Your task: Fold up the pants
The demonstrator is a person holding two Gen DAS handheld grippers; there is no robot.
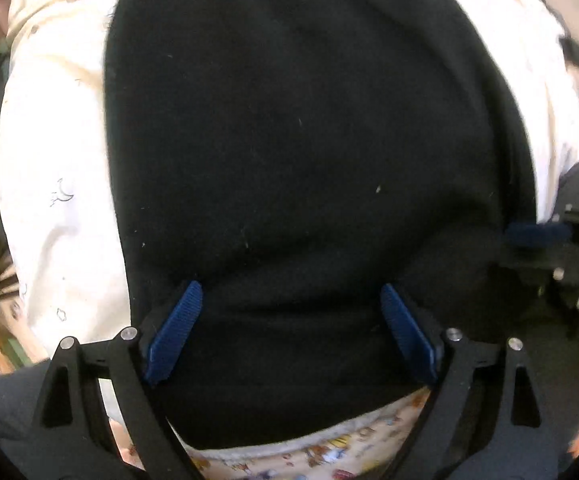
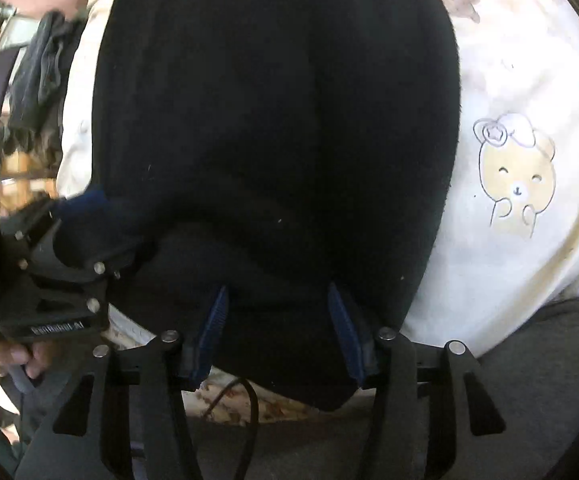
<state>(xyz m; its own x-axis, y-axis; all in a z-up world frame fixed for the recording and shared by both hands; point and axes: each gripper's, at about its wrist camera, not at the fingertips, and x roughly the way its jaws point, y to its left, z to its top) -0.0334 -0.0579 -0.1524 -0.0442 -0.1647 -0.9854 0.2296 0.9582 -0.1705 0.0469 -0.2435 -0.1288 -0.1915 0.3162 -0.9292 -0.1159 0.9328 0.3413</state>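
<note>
Black pants [image 1: 297, 128] lie lengthwise on a cream bedsheet and run away from me in both views [image 2: 277, 112]. My left gripper [image 1: 291, 300] is open, its blue pads on either side of the pants' near end, fabric bunched between them. My right gripper [image 2: 277, 300] is also open, its pads standing apart over the near end, with a fold of black cloth between them. The right gripper shows at the right edge of the left wrist view [image 1: 545, 240]. The left gripper shows at the left of the right wrist view [image 2: 61, 248].
The cream sheet [image 2: 521, 168] has bear prints [image 2: 517, 176]. A patterned cloth [image 1: 329, 452] lies under the pants' near edge. Grey fabric [image 2: 529, 380] is at the lower right. Dark clothes [image 2: 41, 80] hang at the left. A cable [image 2: 249, 400] runs near the right gripper.
</note>
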